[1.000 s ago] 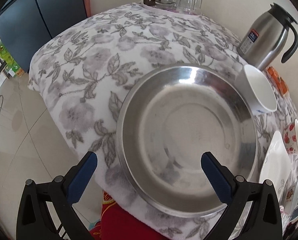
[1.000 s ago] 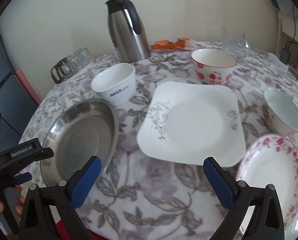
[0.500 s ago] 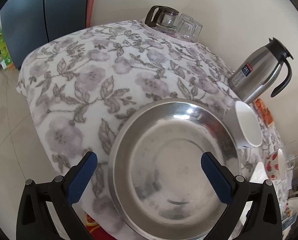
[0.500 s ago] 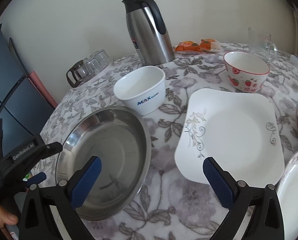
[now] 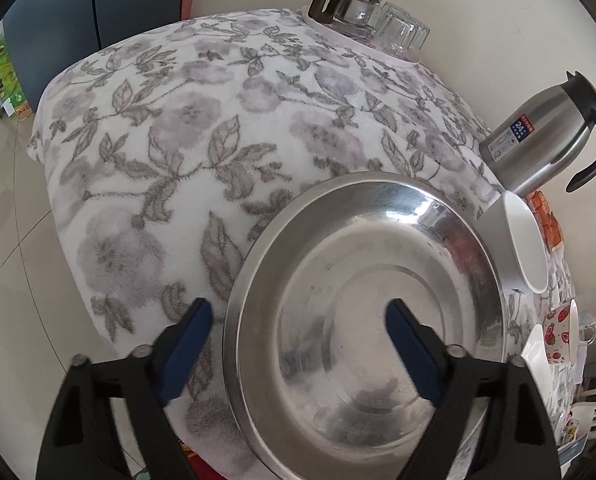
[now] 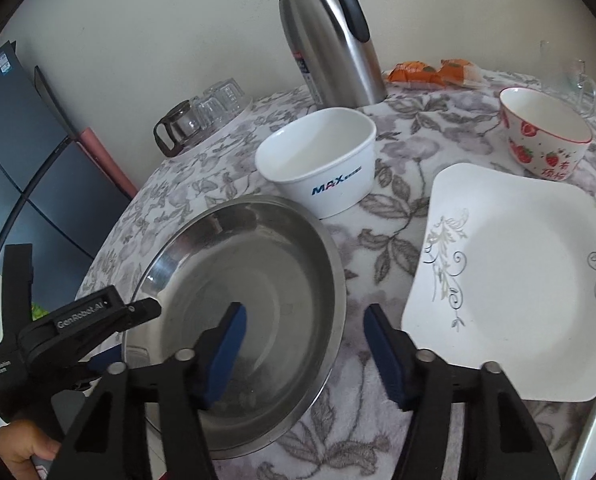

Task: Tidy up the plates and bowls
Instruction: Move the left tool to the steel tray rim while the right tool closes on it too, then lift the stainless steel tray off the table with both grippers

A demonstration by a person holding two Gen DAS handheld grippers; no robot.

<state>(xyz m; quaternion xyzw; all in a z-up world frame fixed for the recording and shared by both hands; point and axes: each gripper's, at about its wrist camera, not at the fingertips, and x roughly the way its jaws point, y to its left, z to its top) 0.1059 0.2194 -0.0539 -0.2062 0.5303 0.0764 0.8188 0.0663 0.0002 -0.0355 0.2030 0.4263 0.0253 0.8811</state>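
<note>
1. Left wrist view: the left gripper (image 5: 298,328) straddled the near-left rim of the steel plate (image 5: 361,312). Its jaws had just been closing but did not touch the rim. The white bowl (image 5: 525,240) sat just right of the plate on the surface (image 5: 178,140).
2. Right wrist view: the right gripper (image 6: 303,334) straddled the steel plate's (image 6: 258,264) right rim. Its jaws had just been closing, not yet gripping. The square plate (image 6: 517,272) lay right of the steel plate.

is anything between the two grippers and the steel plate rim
Nothing visible is. The left gripper straddles the steel plate's left rim, the right gripper its right rim, one finger inside and one outside each. Both sets of fingers have just been closing, pads not yet pressing. The white bowl stands behind, clear of both.
</note>
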